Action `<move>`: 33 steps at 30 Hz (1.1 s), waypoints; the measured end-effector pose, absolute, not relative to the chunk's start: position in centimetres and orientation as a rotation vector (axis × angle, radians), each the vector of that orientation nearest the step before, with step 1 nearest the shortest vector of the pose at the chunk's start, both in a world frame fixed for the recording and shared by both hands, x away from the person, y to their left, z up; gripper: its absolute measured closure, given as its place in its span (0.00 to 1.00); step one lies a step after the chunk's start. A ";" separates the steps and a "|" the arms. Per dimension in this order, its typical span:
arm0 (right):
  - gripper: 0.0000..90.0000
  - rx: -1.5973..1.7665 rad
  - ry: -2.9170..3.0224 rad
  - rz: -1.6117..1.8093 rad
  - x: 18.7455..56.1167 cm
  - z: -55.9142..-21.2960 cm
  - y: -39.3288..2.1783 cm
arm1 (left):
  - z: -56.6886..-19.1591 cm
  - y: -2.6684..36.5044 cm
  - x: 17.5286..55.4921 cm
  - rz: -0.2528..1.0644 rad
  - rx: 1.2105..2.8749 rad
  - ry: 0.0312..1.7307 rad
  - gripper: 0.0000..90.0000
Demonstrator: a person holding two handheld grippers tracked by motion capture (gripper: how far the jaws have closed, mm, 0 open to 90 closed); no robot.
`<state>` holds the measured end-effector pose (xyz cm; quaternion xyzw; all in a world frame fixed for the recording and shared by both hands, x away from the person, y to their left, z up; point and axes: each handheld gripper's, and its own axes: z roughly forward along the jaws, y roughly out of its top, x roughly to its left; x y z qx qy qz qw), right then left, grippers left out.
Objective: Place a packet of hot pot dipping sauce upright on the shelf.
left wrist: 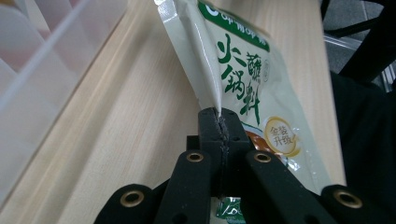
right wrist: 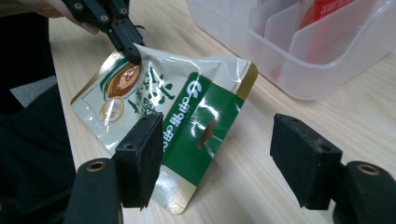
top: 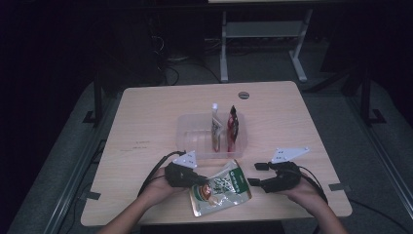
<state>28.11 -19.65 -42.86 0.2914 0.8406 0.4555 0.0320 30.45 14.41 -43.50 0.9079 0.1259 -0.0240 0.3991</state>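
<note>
Glossy foil pouch (top: 221, 187) lies on the desk (top: 146, 126) before the bin (top: 187, 139): light, limp, slippery. I see left tool (left wrist: 219, 122) clamped on its pinched side; right tool (right wrist: 217, 158) apart, beside it.

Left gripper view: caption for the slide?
Left gripper pinching a fold of the green-and-cream sauce pouch above the wooden table.

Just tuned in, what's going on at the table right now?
A person works two handheld grippers. The left gripper is shut on a fold of the green-and-cream pouch, which lies on the table in front of the clear bin. The right gripper waits open beside it, holding nothing.
</note>
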 end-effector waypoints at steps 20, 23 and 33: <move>0.38 0.778 2.641 1.585 30.1 -40.2 -17.3 | -39.5 18.1 29.7 -0.014 2.179 0.276 1.00; 0.38 0.751 2.644 1.657 31.0 -39.7 -16.2 | -39.0 18.6 29.8 0.011 2.169 0.280 1.00; 0.42 0.678 2.722 1.672 32.8 -39.9 -12.8 | -38.0 20.5 30.0 0.046 2.123 0.304 1.00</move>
